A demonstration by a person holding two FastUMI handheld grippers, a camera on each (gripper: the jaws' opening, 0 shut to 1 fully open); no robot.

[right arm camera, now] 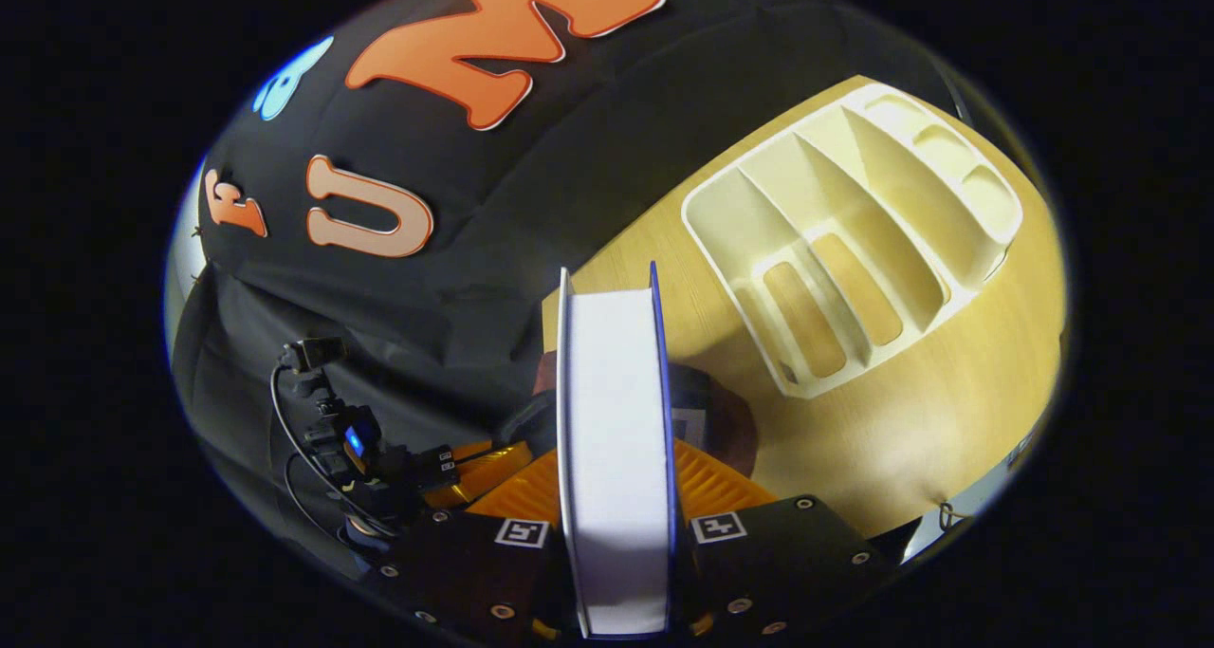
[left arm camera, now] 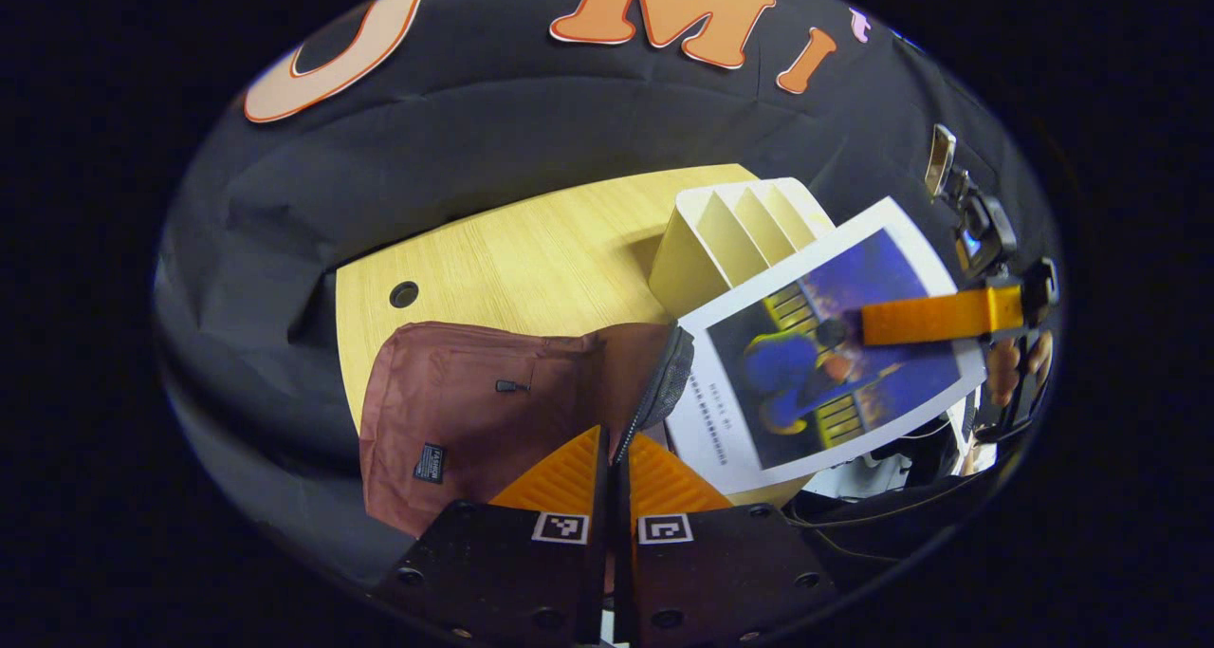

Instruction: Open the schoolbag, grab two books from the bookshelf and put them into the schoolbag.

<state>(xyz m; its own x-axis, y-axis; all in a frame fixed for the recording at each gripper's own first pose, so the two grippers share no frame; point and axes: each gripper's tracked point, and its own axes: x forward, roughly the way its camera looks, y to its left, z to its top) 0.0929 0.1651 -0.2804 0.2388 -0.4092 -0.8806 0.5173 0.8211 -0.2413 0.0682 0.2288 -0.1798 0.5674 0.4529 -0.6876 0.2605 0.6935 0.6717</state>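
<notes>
At the counter's (left arm camera: 531, 249) near left corner lies the brown schoolbag (left arm camera: 455, 411); my left hand-held gripper (left arm camera: 612, 463) has its fingers pressed together on the dark edge of the bag's opening, seemingly holding it open; just right of the bag, above the counter's near edge, my right hand-held gripper (right arm camera: 616, 496) is clamped on a book (left arm camera: 825, 344) with a blue cover, carried toward the bag; at the far right corner stands the cream bookshelf (right arm camera: 854, 249), its slots empty; I judge the bag is open and this book is yet to go in; whether another is already inside, I cannot tell.
</notes>
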